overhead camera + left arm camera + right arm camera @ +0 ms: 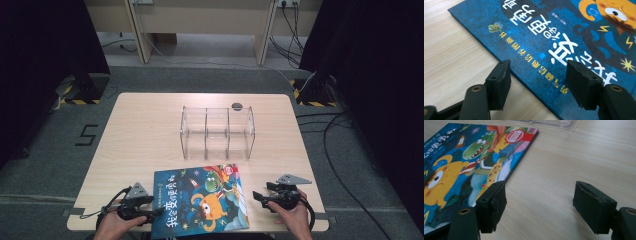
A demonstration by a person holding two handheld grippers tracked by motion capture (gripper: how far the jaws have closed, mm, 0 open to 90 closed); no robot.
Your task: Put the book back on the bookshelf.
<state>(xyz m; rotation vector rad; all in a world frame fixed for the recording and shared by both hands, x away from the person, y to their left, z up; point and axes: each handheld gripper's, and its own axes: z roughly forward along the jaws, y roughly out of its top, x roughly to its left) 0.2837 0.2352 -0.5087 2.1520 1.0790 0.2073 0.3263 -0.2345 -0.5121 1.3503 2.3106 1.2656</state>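
At the table's point(150, 125) near edge the picture book point(200, 201) lies flat between the left tongs point(156, 212) and right tongs point(258, 195), both standing apart over its opposite side edges, gripping nothing, the clear organizer point(217, 132) beyond.

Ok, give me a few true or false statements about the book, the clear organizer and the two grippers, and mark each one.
1. The book lies flat on the table, cover up. True.
2. The book stands inside the clear organizer. False: the organizer's compartments are empty and the book lies in front of it.
3. The left gripper has its jaws open across the book's edge. True.
4. The right gripper is clamped on the book. False: its jaws are open beside the book's edge, over bare table.
5. The organizer has three compartments. True.
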